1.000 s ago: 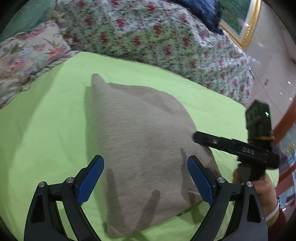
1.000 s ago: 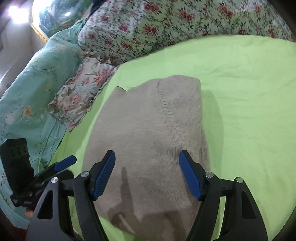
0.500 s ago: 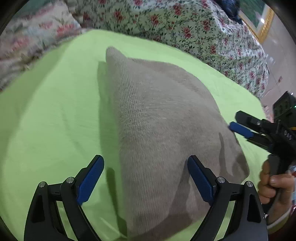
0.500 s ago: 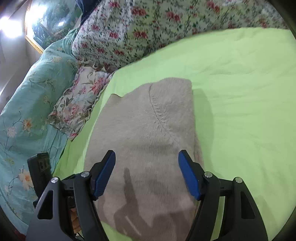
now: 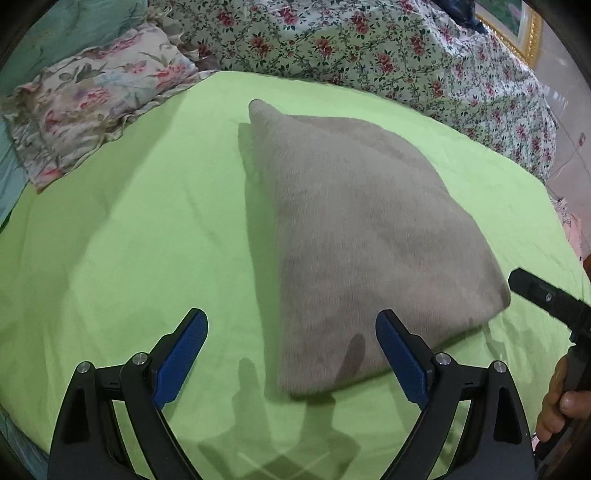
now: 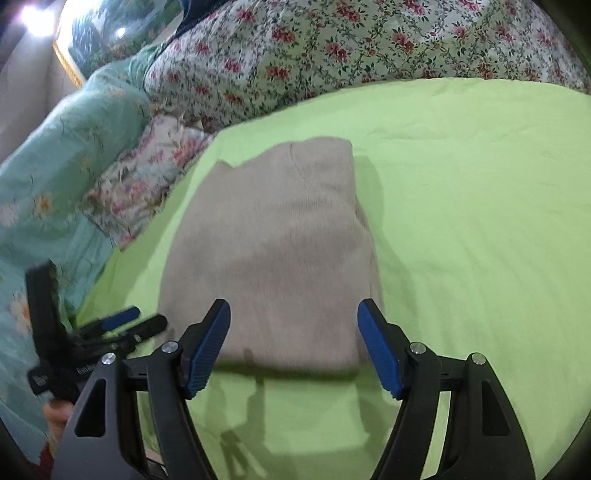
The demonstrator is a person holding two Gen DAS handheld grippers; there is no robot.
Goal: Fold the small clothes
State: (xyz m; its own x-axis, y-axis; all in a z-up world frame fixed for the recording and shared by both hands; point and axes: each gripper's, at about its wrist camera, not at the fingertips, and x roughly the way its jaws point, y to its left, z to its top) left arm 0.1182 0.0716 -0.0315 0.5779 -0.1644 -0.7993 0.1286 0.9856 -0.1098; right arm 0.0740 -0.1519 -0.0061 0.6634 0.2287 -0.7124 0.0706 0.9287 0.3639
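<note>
A beige knitted garment (image 5: 362, 229) lies folded into a compact block on the lime-green sheet (image 5: 129, 240); it also shows in the right wrist view (image 6: 280, 251). My left gripper (image 5: 291, 347) is open and empty, held just short of the garment's near corner. My right gripper (image 6: 293, 343) is open and empty, just short of the garment's near edge. The right gripper shows at the right edge of the left wrist view (image 5: 546, 299). The left gripper shows blurred at the left of the right wrist view (image 6: 110, 328).
Floral bedding (image 5: 369, 48) is piled along the back of the bed. A floral pillow (image 5: 92, 103) lies at the left, with a teal quilt (image 6: 55, 166) beside it. A gold-framed picture (image 5: 517, 26) hangs on the wall behind.
Both grippers have drawn back from the folded garment and stayed open. The garment now lies farther ahead of the fingers, with more green sheet in view in front of it.
</note>
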